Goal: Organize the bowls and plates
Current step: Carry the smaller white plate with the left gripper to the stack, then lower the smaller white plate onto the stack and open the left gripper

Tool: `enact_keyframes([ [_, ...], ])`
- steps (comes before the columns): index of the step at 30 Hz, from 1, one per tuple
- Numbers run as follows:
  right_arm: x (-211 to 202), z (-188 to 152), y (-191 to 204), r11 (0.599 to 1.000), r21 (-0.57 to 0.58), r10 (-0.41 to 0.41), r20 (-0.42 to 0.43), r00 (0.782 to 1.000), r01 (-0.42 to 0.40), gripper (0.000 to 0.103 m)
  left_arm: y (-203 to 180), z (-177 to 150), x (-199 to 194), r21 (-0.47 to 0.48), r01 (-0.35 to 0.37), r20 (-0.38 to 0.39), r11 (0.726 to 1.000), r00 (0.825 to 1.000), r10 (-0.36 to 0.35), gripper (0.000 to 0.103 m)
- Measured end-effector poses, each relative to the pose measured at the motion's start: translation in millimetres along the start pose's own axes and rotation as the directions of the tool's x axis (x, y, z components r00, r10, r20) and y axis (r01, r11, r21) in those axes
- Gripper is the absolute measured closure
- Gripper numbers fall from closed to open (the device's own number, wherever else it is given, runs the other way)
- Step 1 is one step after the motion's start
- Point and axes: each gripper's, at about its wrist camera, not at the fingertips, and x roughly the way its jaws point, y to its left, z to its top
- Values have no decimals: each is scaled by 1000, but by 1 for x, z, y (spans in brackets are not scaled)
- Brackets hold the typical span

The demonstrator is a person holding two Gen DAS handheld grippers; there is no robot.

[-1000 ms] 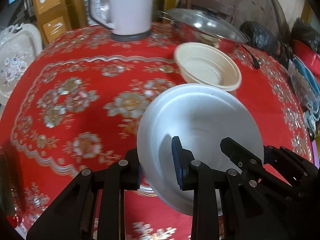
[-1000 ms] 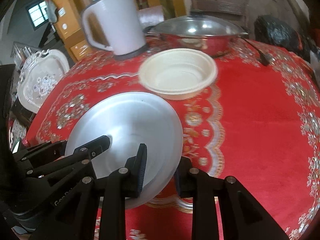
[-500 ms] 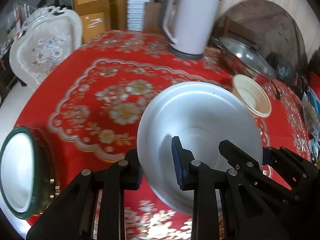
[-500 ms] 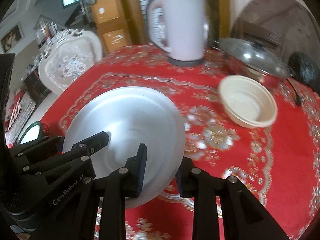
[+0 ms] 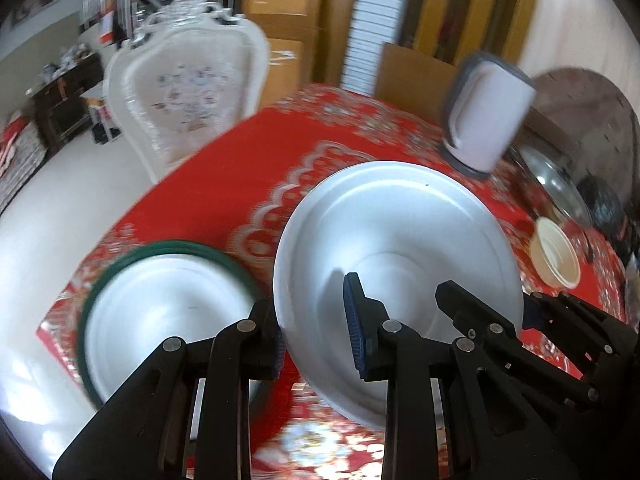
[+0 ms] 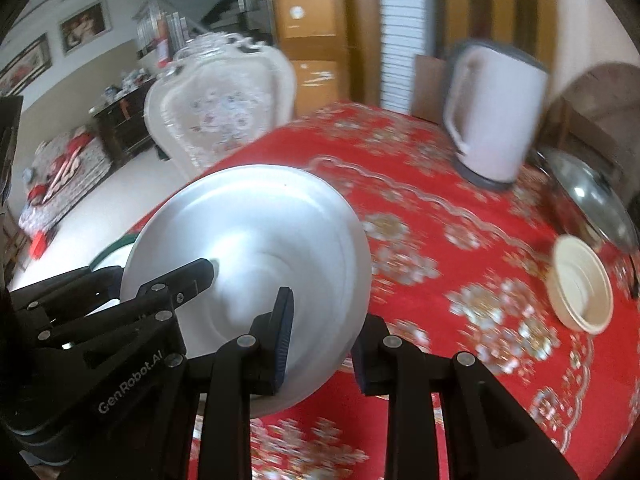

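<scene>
Metal bowl (image 5: 396, 256) held above the red-clothed surface (image 5: 248, 168), left of the kettle (image 5: 486, 114) | I have my left gripper (image 5: 316, 336) clenched on its near-left rim | my right gripper (image 6: 320, 338) grips the near-right rim | green-rimmed plate (image 5: 160, 300) sits lower left | cream bowl (image 5: 556, 258) far right.

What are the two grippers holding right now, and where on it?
Both hold the same metal bowl: the left gripper is clamped on its near-left rim, the right gripper on its near-right rim, one finger inside and one outside.
</scene>
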Motion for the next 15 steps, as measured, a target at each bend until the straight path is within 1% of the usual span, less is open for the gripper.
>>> enact_keyframes([
  [4,8,12,36,998,-61,36,0,999,-36,76,40,0,-9,-61,-43,15,997,999,44,78],
  [8,19,20,73,990,-123,66,-10,998,-67,76,73,-4,-12,-114,-71,9,991,997,72,78],
  [13,37,23,109,977,-187,92,-41,995,-99,76,106,-15,-3,-161,-99,-28,982,995,95,78],
  [15,44,22,116,974,-200,94,-59,994,-104,76,113,-19,2,-166,-103,-45,981,994,97,78],
])
